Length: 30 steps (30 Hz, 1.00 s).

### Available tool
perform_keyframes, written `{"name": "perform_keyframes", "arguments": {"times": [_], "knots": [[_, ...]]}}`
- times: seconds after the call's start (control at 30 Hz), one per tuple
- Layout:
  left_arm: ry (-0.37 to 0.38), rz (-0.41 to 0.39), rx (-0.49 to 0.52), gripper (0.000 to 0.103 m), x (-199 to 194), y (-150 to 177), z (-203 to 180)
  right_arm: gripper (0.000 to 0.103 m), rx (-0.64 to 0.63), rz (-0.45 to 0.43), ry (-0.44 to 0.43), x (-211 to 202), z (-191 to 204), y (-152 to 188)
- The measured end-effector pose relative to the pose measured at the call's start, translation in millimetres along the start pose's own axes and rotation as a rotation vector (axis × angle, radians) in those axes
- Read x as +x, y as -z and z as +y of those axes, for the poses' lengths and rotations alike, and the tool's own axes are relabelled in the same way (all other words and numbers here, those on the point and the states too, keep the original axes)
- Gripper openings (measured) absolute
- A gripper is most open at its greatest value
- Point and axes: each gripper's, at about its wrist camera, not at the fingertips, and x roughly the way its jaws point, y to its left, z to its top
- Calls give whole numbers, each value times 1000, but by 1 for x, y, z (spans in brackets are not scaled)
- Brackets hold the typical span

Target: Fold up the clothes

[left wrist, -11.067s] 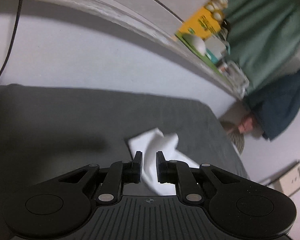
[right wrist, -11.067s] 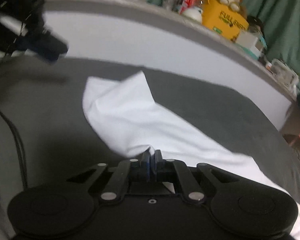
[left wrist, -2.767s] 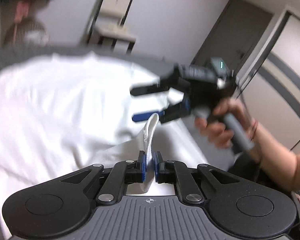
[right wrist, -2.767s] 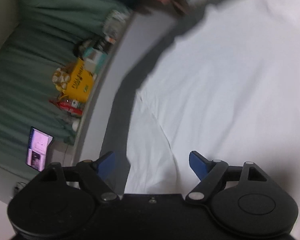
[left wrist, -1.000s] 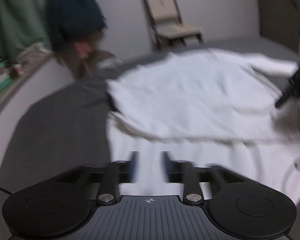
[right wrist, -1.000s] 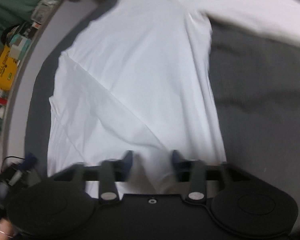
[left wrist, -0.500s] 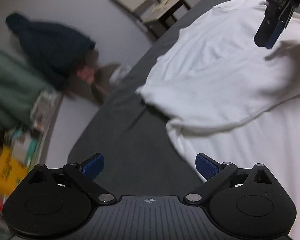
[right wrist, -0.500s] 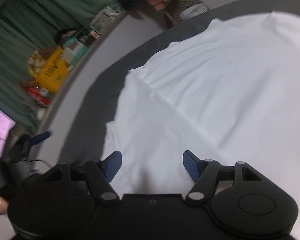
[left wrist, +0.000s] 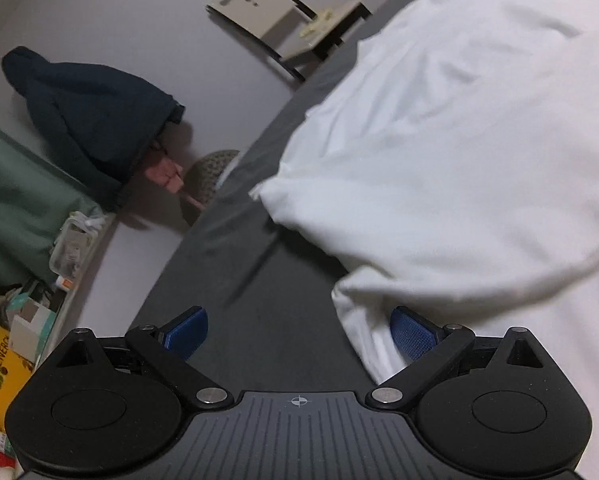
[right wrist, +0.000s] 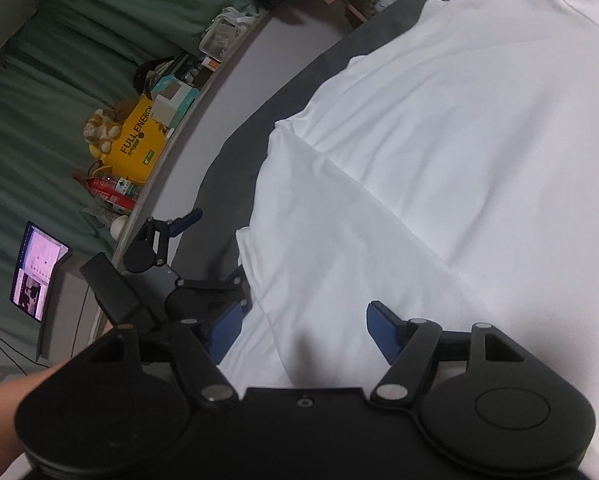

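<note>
The bed (left wrist: 259,312), covered in dark grey, fills the middle of both views, and the white shirt (right wrist: 439,152) lies spread over most of it, reaching from the lower centre to the upper right of the right wrist view. One layer is already laid across the body: a long diagonal edge runs from the left-centre of that frame down toward the lower right, and in the left wrist view the same doubled fabric shows as a rounded fold at centre right.

A few seconds ago the left gripper (left wrist: 299,334) was pinching a strip of the cloth; now its blue fingers (left wrist: 413,338) stand wide apart and hold nothing, the right-hand one just over the shirt's near edge, the other over bare bed. The right gripper (right wrist: 303,330) is likewise spread wide and empty, low over the white fabric at the bottom of its frame. So the last fold has been let go and has settled flat, and both tools look poised to pick a fresh edge for the next fold.

Smaller things lie off the bed: a dark coat (left wrist: 91,120) at upper left, a yellow bag (right wrist: 139,140) on the ledge.
</note>
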Motion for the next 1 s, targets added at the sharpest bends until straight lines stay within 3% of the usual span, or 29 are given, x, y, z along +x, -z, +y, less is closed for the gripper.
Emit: {"name": "perform_keyframes", "arguments": {"times": [0.2, 0.3, 0.43, 0.63, 1.0], "knots": [[-118, 3, -29, 100, 15, -3, -6, 68, 44, 19, -5, 4, -8, 4], [-187, 47, -119, 103, 16, 7, -1, 68, 47, 21, 8, 4, -9, 5], [-173, 77, -303, 103, 12, 26, 15, 68, 56, 21, 35, 3, -10, 6], [-191, 86, -326, 103, 9, 32, 15, 68, 51, 23, 54, 4, -10, 5], [-121, 119, -274, 103, -6, 39, 25, 68, 8, 18, 58, 5, -2, 3]]}}
